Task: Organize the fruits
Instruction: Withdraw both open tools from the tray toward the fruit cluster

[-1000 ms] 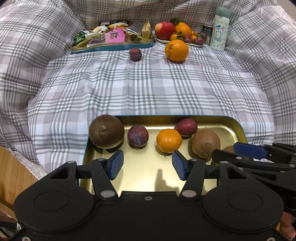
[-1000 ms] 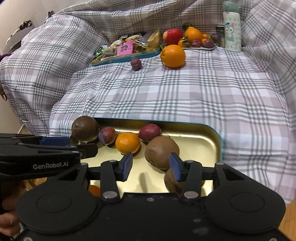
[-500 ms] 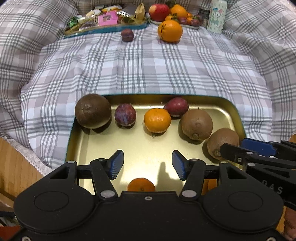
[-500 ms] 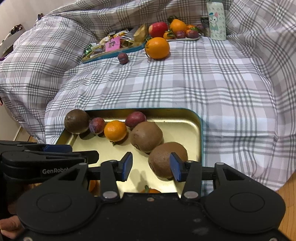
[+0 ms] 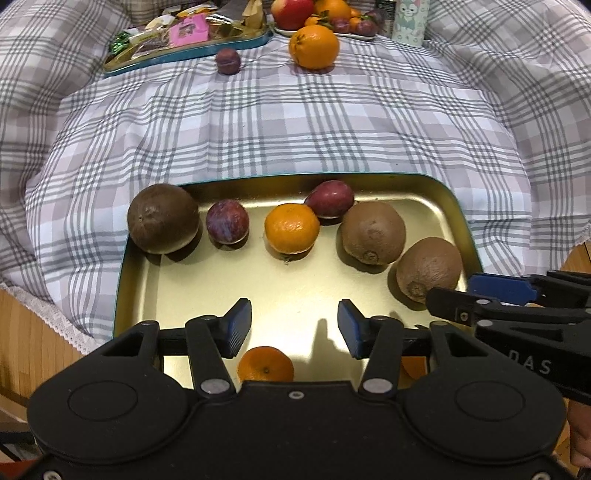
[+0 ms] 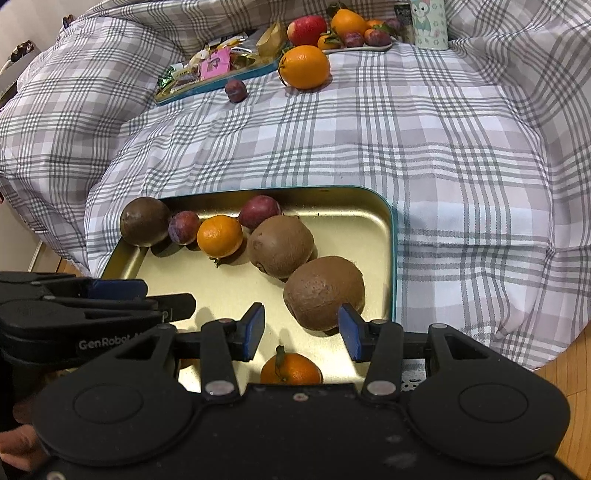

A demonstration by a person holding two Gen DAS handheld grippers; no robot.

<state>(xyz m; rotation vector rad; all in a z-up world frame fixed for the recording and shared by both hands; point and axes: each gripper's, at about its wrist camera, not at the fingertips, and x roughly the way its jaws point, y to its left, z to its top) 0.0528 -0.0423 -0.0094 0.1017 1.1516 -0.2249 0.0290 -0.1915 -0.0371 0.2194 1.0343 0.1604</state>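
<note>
A gold tray (image 5: 221,288) (image 6: 351,236) with a teal rim lies on the plaid cloth. In a row on it sit a dark brown round fruit (image 5: 162,223), a plum (image 5: 227,221), a mandarin (image 5: 291,229), a red-purple fruit (image 5: 330,198) and two kiwis (image 5: 372,232) (image 5: 428,267). My left gripper (image 5: 294,325) hovers over the tray's near part. Its jaws are closing with nothing between the pads, and a second mandarin (image 5: 265,363) lies under it. My right gripper (image 6: 301,332) is open above a stemmed mandarin (image 6: 290,367), its right pad close to the nearer kiwi (image 6: 324,291).
At the far side lie a big orange (image 5: 314,46), a loose plum (image 5: 228,61), a snack tray (image 5: 184,44), a plate of mixed fruit (image 5: 325,18) and a pale bottle (image 5: 408,16). Wooden floor (image 5: 26,343) shows past the cloth's near edges.
Both views have tipped downward, so the whole tray now shows and a mandarin has come into sight under each gripper. The left jaws have narrowed a little.
</note>
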